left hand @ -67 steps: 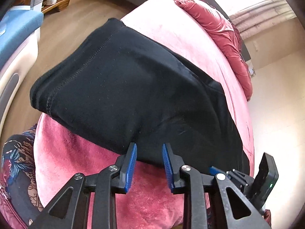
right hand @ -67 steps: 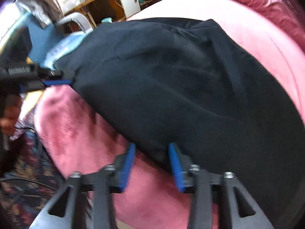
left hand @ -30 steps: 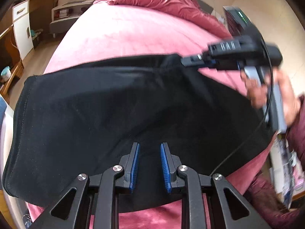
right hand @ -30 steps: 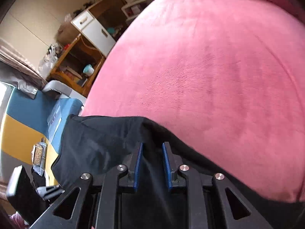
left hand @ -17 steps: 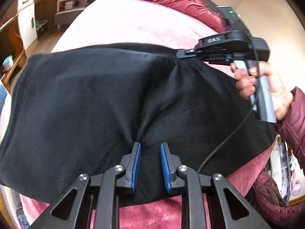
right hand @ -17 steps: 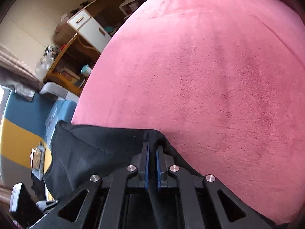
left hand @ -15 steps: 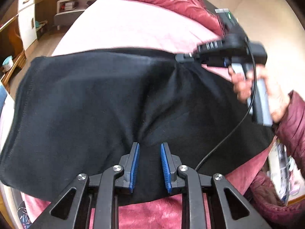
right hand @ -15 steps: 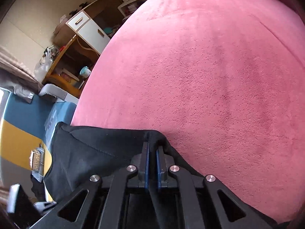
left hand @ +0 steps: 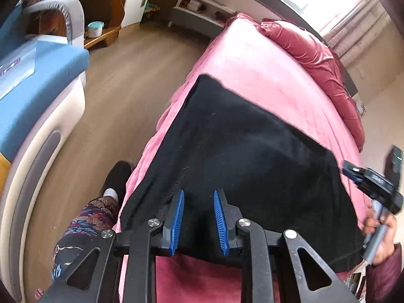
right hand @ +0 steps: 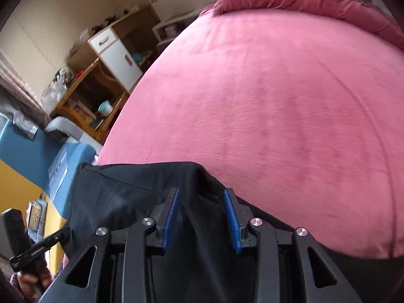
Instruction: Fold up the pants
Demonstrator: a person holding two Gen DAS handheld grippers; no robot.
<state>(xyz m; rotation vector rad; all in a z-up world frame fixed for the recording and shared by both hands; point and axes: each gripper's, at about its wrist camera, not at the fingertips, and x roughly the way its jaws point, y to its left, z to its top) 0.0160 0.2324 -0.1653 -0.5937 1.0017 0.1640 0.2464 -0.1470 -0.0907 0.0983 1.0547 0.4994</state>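
Black pants [left hand: 252, 151] lie folded flat on the pink bed [left hand: 265, 70], close to its left side. My left gripper [left hand: 198, 193] hovers over their near edge by the left corner. Its jaws stand a narrow gap apart, and flat cloth shows through the gap with no pucker. My right gripper [right hand: 201, 190] is at the far right corner of the pants [right hand: 121, 197]. Its jaws are opening, and a loose ridge of cloth lies between the pads, which no longer pinch it. The left wrist view shows the right gripper [left hand: 349, 170] held in a hand [left hand: 383, 229].
A rumpled red quilt [left hand: 310, 50] lies along the head of the bed. A blue and white seat [left hand: 38, 63] and wooden shelves [left hand: 101, 32] stand across a strip of wood floor. The person's patterned trouser leg [left hand: 83, 227] and shoe [left hand: 118, 176] are beside the bed.
The right jaws, shut on the pants' edge half a second ago, have parted. The left gripper has rolled and swung left along the near edge. The creases between the grippers are gone.
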